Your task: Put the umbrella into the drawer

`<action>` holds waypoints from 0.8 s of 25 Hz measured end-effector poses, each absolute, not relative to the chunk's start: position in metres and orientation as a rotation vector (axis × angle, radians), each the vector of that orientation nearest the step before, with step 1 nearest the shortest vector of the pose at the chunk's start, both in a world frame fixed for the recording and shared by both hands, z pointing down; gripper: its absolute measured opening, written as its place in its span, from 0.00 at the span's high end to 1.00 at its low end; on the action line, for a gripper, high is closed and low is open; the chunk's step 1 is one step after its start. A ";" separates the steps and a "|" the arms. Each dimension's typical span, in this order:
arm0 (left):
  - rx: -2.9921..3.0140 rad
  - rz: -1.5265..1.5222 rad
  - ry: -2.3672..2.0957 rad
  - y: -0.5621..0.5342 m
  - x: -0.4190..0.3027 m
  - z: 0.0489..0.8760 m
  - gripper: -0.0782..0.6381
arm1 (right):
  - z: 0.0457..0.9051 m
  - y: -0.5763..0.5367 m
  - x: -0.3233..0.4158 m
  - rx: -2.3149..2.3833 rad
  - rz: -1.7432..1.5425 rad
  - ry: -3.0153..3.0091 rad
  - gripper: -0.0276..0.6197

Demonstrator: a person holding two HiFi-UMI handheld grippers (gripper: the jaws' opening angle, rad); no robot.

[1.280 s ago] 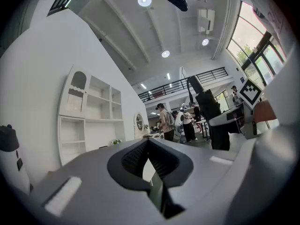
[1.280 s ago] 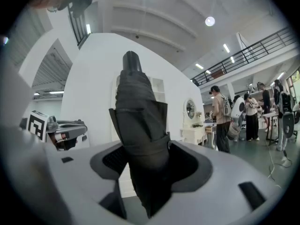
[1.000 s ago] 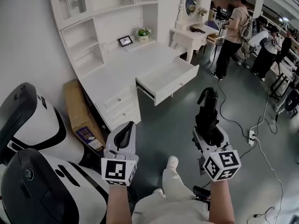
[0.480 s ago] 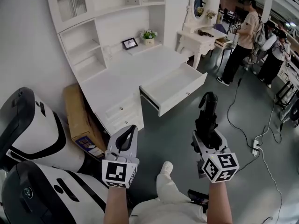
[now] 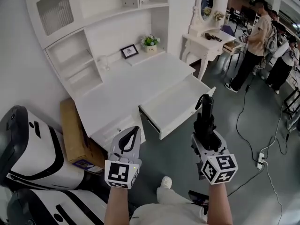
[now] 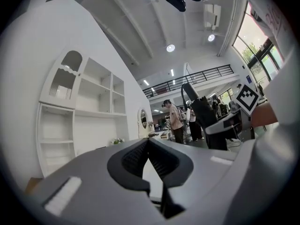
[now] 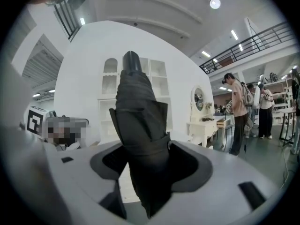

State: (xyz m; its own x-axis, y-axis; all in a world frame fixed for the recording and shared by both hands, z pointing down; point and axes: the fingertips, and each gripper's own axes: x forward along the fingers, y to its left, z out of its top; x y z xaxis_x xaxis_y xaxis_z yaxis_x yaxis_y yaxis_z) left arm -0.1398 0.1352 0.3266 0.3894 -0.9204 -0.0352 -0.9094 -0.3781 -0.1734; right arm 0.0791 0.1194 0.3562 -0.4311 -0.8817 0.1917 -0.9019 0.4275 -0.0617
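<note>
A black folded umbrella (image 5: pixel 205 115) stands upright in my right gripper (image 5: pixel 205 135), which is shut on its lower part. In the head view its top overlaps the front right corner of the open white drawer (image 5: pixel 169 109); the drawer is pulled out of a white desk (image 5: pixel 129 86) and looks empty. In the right gripper view the umbrella (image 7: pixel 139 121) rises between the jaws of that right gripper (image 7: pixel 146 165). My left gripper (image 5: pixel 131 130) hangs left of the drawer front, shut with nothing in it. In its own view that left gripper (image 6: pixel 149 143) has its jaws meeting.
Two white-and-black machine shells (image 5: pixel 26 146) fill the lower left, with a cardboard box (image 5: pixel 69 130) beside the desk. A white dressing table with a mirror (image 5: pixel 206 34) stands behind the drawer. People (image 5: pixel 255 43) stand at the right. Cables and a power strip (image 5: pixel 260 160) lie on the floor.
The desk and drawer have come closer and lower in the head view. Both grippers now sit nearer the drawer front, and the umbrella's top has reached the drawer's corner.
</note>
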 end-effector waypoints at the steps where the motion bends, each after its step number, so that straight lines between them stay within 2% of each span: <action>1: -2.479 -0.096 1.653 0.121 -0.138 0.326 0.88 | 0.355 0.105 0.082 1.600 0.238 -2.542 0.54; 7: -2.492 -0.072 1.669 0.054 -0.122 0.328 0.88 | 0.354 0.039 0.103 1.618 0.267 -2.543 0.54; 20: -2.546 -0.101 1.667 -0.010 -0.111 0.348 0.88 | 0.375 -0.025 0.114 1.657 0.450 -2.554 0.54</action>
State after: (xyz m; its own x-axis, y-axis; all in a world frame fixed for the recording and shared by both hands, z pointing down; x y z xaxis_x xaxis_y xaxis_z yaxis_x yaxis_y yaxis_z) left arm -0.1113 -0.0104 0.3476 0.3994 -0.9168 0.0026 -0.9104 -0.3969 -0.1172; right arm 0.1143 -0.0253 0.3752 -0.4187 -0.8834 0.2105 -0.9021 0.3780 -0.2080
